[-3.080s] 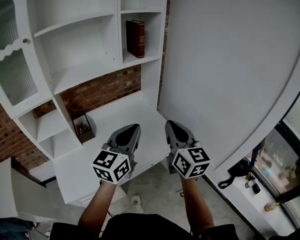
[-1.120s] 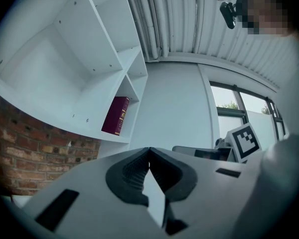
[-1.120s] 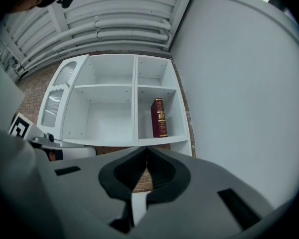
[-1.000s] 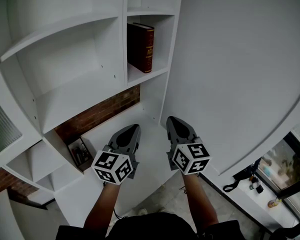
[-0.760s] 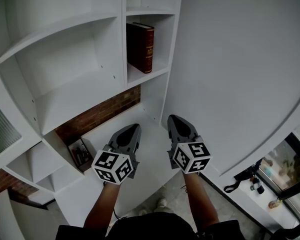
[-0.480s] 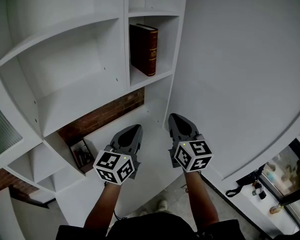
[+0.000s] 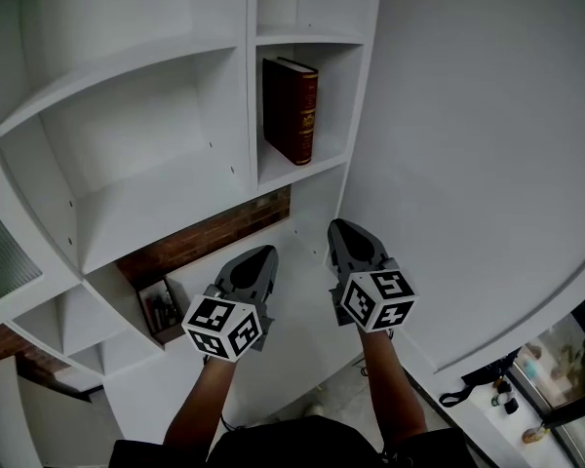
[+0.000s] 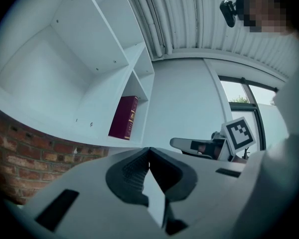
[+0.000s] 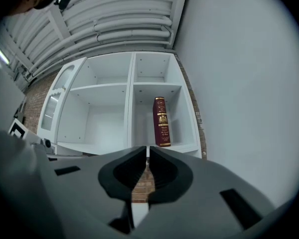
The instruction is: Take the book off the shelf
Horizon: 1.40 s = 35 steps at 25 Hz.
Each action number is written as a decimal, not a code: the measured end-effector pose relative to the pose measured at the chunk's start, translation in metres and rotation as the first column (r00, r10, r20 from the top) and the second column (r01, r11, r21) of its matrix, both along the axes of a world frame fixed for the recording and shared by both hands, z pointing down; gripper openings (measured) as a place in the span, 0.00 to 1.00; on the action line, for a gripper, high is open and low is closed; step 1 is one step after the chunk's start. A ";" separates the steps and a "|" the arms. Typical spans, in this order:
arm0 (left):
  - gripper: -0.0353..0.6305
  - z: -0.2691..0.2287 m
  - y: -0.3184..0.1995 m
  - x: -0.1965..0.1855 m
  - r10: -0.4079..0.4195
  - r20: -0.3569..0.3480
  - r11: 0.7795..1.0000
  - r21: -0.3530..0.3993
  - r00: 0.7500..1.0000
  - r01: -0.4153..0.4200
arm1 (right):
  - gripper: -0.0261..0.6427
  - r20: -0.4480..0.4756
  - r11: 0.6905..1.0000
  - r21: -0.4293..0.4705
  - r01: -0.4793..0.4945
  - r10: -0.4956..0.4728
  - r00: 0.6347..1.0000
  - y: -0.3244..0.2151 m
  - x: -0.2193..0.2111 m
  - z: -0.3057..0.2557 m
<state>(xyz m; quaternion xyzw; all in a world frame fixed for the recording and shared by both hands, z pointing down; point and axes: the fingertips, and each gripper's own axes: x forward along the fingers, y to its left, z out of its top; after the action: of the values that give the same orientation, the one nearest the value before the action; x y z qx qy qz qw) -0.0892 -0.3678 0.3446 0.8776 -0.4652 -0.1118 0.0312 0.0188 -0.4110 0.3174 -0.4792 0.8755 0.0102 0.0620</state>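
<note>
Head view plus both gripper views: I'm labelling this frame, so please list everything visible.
shelf unit: one, white, left and centre
book: one, dark red, upright in the shelf unit's narrow right compartment
brick wall: one patch, red-brown, below the shelves
desk: one, white, bottom centre under the shelves
holder: one, dark, on the desk at left, contents unclear
wall: one, white, at right
left gripper: one, grey, marker cube, jaws together, empty, above the desk
right gripper: one, grey, marker cube, jaws together, empty, beside the left one
forearms: two, bare, behind the grippers
</note>
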 end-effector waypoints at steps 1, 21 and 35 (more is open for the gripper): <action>0.08 0.000 -0.003 0.001 -0.005 0.000 1.000 0.001 1.000 0.005 | 0.07 -0.001 1.000 0.003 0.007 -0.007 1.000 -0.004 0.000 -0.002; 0.08 -0.004 -0.058 0.003 -0.104 0.003 0.994 0.010 0.995 0.104 | 0.10 -0.057 0.990 0.054 0.132 -0.129 0.990 -0.083 -0.011 -0.035; 0.08 -0.003 -0.084 0.003 -0.163 0.018 0.987 0.011 0.986 0.163 | 0.33 -0.123 0.978 0.079 0.195 -0.185 0.975 -0.134 -0.028 -0.074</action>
<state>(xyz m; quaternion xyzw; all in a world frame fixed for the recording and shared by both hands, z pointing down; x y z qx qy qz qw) -0.0859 -0.4513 0.3414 0.8377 -0.5352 -0.1080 0.0134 -0.0097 -0.5451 0.2432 -0.3884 0.9181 0.0715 0.0340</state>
